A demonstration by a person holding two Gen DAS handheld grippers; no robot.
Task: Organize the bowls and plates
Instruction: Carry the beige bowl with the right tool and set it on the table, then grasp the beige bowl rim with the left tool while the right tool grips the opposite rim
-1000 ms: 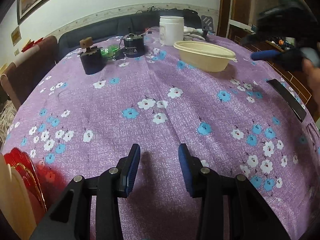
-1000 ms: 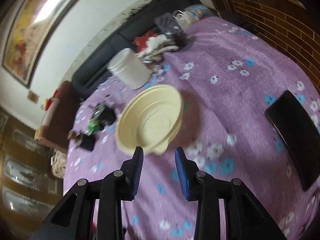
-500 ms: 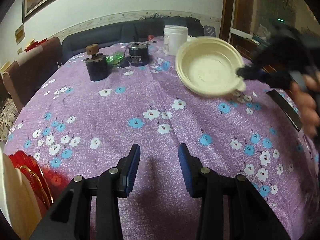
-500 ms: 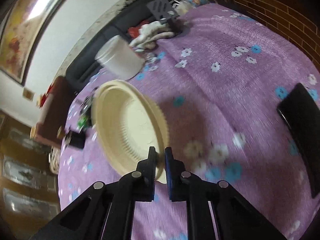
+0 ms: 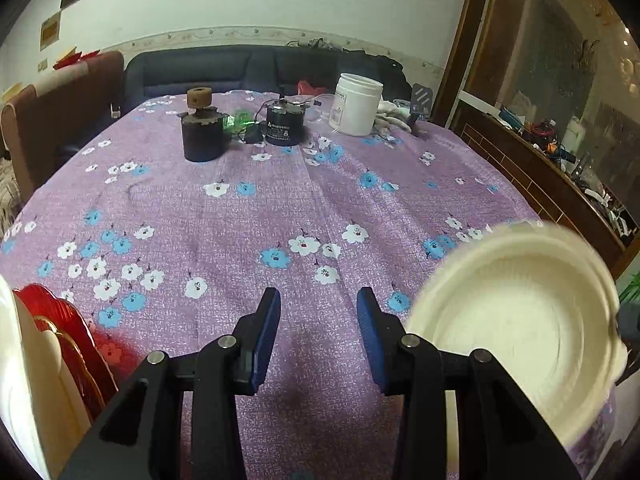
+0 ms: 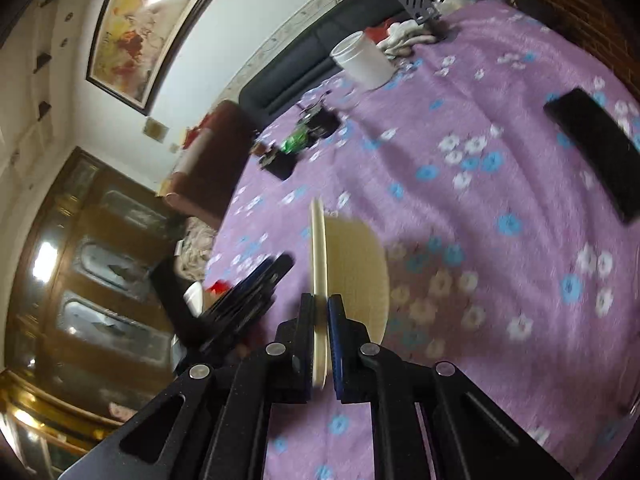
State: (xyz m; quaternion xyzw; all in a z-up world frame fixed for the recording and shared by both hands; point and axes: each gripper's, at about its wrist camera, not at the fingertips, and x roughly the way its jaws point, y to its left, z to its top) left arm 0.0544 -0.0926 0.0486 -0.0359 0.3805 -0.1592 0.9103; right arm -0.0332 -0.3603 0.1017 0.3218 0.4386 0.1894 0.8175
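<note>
Bowl (image 6: 320,248) in right tongs (image 6: 319,332)

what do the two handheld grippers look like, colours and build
Both match: the left gripper and right gripper have matte black angular frames with triangular cut-outs and round silver pivot bolts. Each ends in two flat fingers faced with dark blue ribbed pads. No cables, markings or sleeves show in either view.

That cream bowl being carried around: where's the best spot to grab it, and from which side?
By its thin flat rim. The cream bowl is too wide to span, so the right tongs come in edge-on from outside, one pad on each face of the rim, as they grip it now.
</note>
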